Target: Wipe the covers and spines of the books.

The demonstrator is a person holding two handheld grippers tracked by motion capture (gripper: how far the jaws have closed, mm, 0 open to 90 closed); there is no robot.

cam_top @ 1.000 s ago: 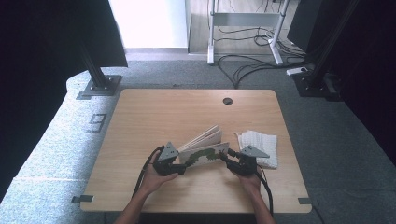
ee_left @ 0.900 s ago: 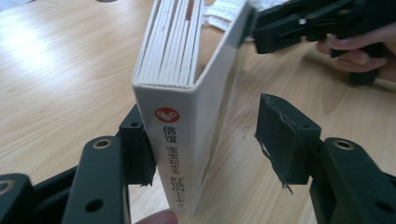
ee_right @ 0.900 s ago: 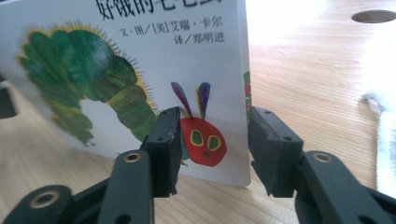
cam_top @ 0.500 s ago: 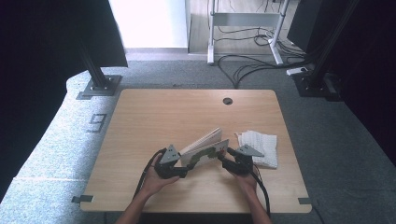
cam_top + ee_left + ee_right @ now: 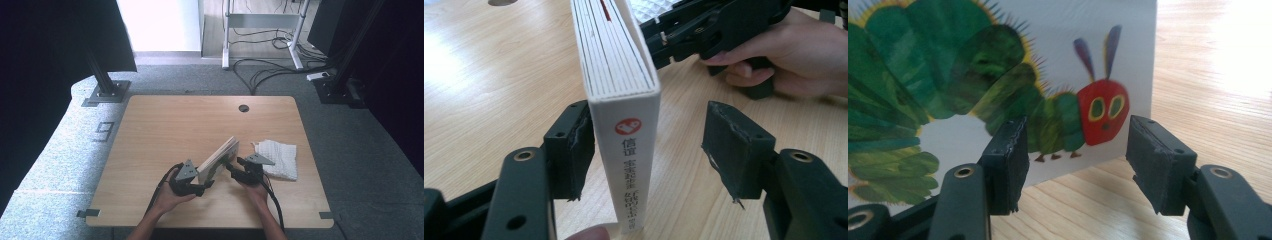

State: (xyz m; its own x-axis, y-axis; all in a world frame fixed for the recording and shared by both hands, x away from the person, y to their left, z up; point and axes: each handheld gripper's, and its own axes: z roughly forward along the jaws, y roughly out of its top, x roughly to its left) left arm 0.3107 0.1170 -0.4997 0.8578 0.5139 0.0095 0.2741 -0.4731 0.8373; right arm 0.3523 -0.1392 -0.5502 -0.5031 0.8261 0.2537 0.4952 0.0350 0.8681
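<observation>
Book (image 5: 624, 100) upright between open left gripper (image 5: 649, 150) jaws, bottom edge cropped

Both forearms come in from the near edge of the table. The left gripper (image 5: 206, 183) points to the right, and its jaws have just been opening; they stand apart. The right gripper (image 5: 231, 169) points to the left, its jaws also apart. Each hand wraps its handle.
</observation>
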